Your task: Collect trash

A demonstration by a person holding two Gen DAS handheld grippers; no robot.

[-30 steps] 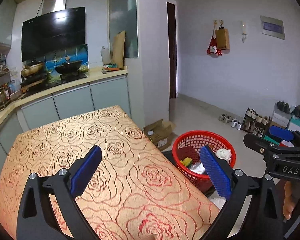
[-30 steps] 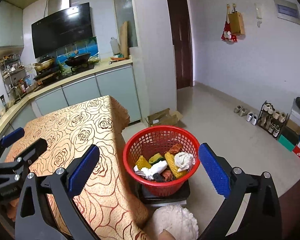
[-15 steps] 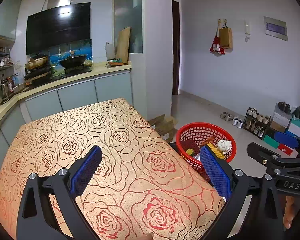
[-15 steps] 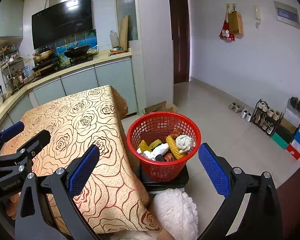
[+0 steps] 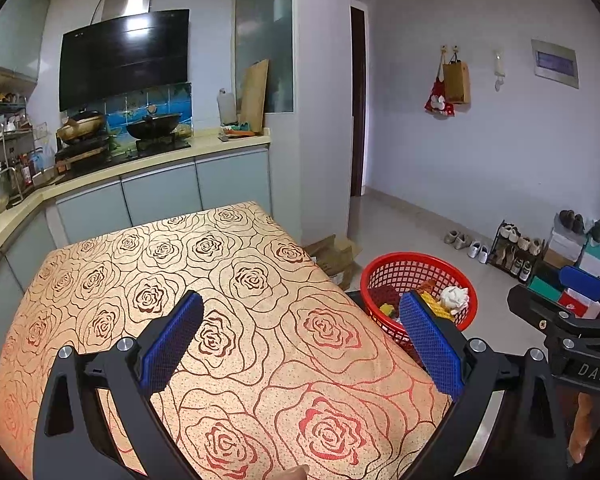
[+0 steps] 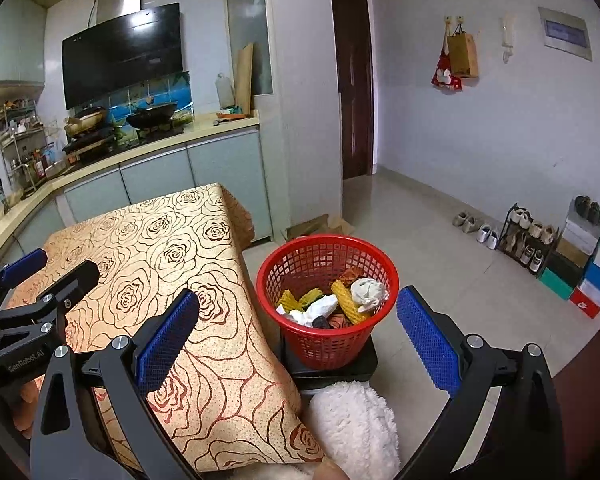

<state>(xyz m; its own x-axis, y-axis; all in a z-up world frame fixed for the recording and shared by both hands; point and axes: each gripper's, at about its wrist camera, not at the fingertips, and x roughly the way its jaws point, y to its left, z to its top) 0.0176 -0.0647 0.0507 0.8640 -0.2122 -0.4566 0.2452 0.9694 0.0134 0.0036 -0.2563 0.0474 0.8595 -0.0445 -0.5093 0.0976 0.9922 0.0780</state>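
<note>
Red basket (image 6: 327,276) holds crumpled trash (image 6: 342,300).

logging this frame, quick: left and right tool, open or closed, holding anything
Left tool: open, holding nothing, above the tablecloth.
Right tool: open, holding nothing, facing the red basket of trash.

a rose-patterned tablecloth (image 5: 228,320) covers the near table; far left, a wok (image 5: 153,124); far right, a shoe rack (image 6: 524,240).
</note>
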